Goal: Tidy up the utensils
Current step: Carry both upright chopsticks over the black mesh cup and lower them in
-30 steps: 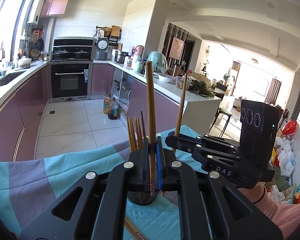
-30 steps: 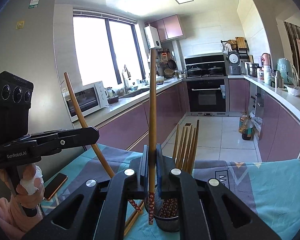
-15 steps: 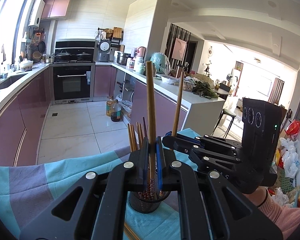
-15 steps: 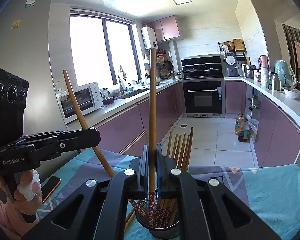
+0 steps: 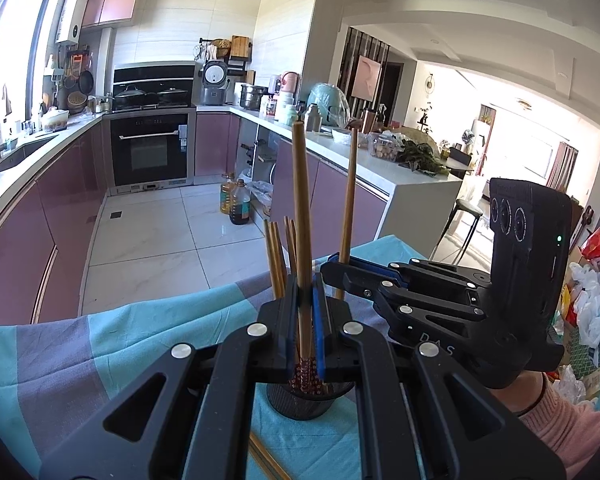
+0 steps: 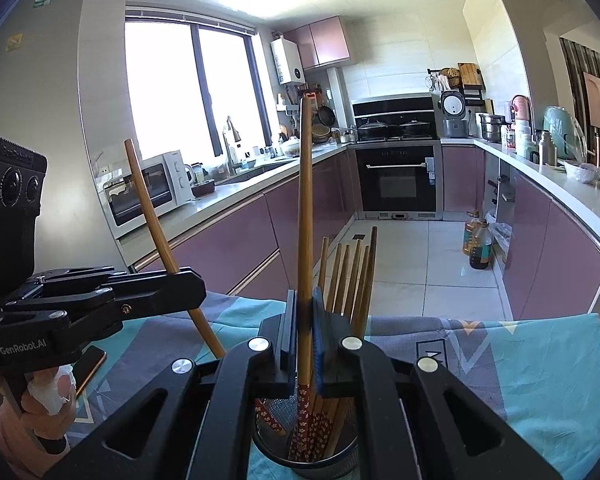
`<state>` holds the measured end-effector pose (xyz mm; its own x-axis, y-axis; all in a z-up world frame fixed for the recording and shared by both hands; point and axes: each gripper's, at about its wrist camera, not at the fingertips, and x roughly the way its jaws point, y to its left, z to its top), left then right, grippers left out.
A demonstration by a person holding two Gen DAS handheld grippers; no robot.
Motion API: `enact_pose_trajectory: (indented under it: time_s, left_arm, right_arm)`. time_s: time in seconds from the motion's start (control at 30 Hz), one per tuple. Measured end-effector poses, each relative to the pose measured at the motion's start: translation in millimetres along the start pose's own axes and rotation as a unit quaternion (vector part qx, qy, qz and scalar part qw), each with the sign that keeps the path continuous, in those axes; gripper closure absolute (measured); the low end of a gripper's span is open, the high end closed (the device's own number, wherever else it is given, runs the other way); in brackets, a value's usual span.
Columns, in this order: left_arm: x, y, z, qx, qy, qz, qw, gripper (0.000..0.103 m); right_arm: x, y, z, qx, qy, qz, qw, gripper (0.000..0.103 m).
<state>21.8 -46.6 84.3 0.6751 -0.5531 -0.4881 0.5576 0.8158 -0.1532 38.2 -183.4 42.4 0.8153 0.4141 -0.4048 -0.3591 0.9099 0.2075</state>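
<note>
A dark mesh utensil cup (image 6: 342,458) stands on the blue-grey cloth and holds several wooden chopsticks (image 6: 354,276); it also shows in the left wrist view (image 5: 300,402). My left gripper (image 5: 305,308) is shut on one upright chopstick (image 5: 302,208) whose patterned tip is inside the cup. My right gripper (image 6: 305,320) is shut on another upright chopstick (image 6: 305,208), its tip also down in the cup. Each gripper shows in the other's view: the right one (image 5: 340,270), the left one (image 6: 188,284).
The cloth (image 6: 520,364) covers the table. A phone (image 6: 90,366) lies on it at the left. One more chopstick (image 5: 266,460) lies on the cloth near the cup. Purple kitchen cabinets and an oven stand behind.
Both grippers have lowered their chopsticks, so the patterned tips have gone from above the cup's rim to inside it.
</note>
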Motion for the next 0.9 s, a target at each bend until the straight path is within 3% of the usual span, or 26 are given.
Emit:
enact_pose_trajectory:
  time_s: [0.9]
  left_arm:
    - [29.3,3.5,1.3,0.022,0.064,0.0,0.9977,0.096]
  right_arm:
    - [17.4,-9.7,-24.3,0.029,0.049,0.009,0.998,0.097]
